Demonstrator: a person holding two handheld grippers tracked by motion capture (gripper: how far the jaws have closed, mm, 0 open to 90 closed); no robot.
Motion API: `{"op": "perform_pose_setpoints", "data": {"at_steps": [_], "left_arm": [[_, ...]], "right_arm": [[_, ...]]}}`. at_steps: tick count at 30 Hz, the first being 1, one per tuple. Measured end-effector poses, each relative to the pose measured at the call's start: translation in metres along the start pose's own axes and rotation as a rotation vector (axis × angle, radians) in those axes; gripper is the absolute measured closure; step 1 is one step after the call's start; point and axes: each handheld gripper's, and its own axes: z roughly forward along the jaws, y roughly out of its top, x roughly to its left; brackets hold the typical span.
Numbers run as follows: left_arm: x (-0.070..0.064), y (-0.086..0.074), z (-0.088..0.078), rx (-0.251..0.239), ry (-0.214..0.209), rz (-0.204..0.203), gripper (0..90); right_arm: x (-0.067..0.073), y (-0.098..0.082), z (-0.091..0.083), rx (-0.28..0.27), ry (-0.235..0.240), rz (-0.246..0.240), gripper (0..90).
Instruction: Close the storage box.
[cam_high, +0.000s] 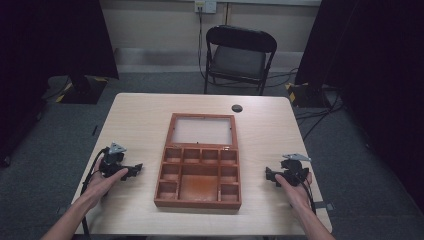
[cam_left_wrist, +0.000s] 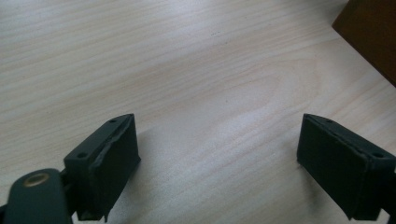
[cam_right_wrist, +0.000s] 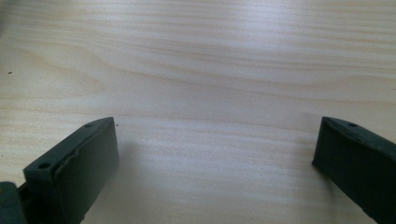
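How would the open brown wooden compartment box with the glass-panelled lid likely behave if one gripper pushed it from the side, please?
The brown wooden compartment box looks rigid and sits flat on the pale wooden table, so it would probably slide rather than tip. Its glass-panelled lid lies open behind it, likely fragile and apt to swing at the hinge. The compartments look empty, so it may be fairly light.

A light wooden table top with a pale grain (cam_high: 140, 120) is seen in the middle of the room, and a small round black disc (cam_high: 237, 108) is set into it near its far edge. Beyond the table a black folding chair with a grey padded seat (cam_high: 239, 56) is placed on the grey carpeted floor (cam_high: 40, 145), with black cables (cam_high: 320, 115) trailed across the floor to the right. A white wall socket (cam_high: 205, 6) is mounted on the back wall above the chair, and dark curtains (cam_high: 55, 35) are hung at both sides.
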Motion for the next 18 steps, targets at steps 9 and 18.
{"op": "perform_pose_setpoints", "data": {"at_steps": [9,18], "left_arm": [[0.001,0.005,-0.005,0.01,-0.023,-0.016,16.5],[-0.014,0.026,-0.017,-0.07,-0.047,-0.021,18.5]], "right_arm": [[0.003,0.005,-0.002,0.016,0.028,-0.003,11.2],[0.014,0.018,-0.012,0.019,0.142,-0.009,15.1]]}}
